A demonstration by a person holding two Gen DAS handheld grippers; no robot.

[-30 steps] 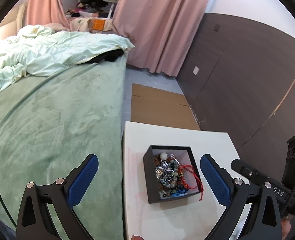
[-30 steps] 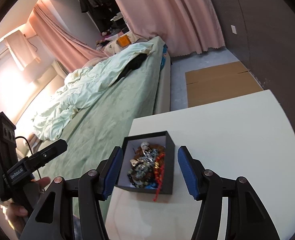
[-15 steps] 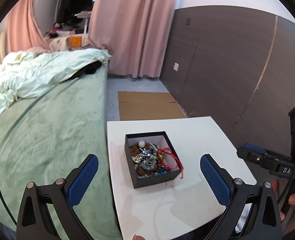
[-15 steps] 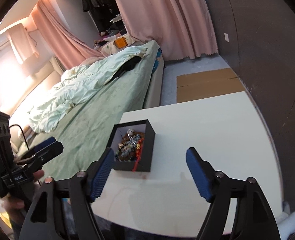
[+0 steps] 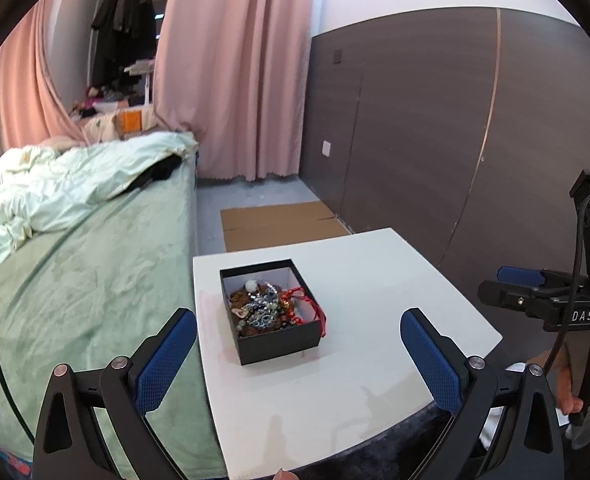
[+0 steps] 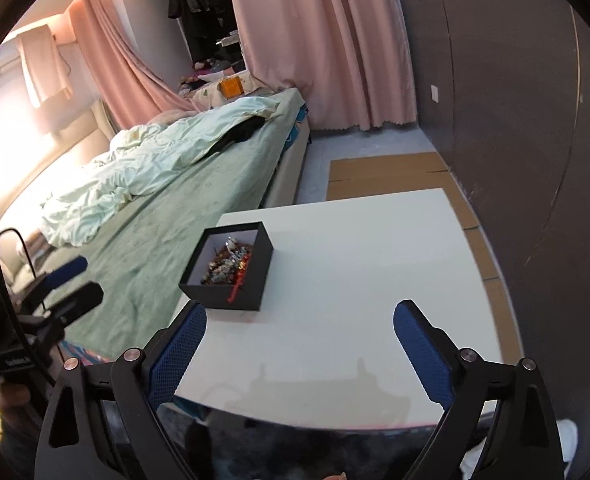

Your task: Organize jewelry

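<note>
A black open box [image 5: 273,312] stands on the white table [image 5: 359,380] near its left edge, filled with tangled jewelry [image 5: 261,310]: beads, silver pieces and a red cord [image 5: 315,312] hanging over the right wall. It also shows in the right wrist view [image 6: 231,268]. My left gripper [image 5: 297,346] is open and empty, held back above the table's near part. My right gripper [image 6: 299,336] is open and empty, back over the table's near edge [image 6: 335,400]. The right gripper also shows at the far right of the left wrist view [image 5: 535,292].
A bed with a green cover [image 5: 75,280] and a pale rumpled quilt [image 5: 67,184] touches the table's left side. Flat cardboard [image 5: 279,224] lies on the floor behind the table. A dark panelled wall [image 5: 435,140] runs along the right. Pink curtains [image 5: 235,72] hang at the back.
Both grippers have pulled back and up from the box, which now looks smaller and farther. Both stay open. The box has not moved on the table.
</note>
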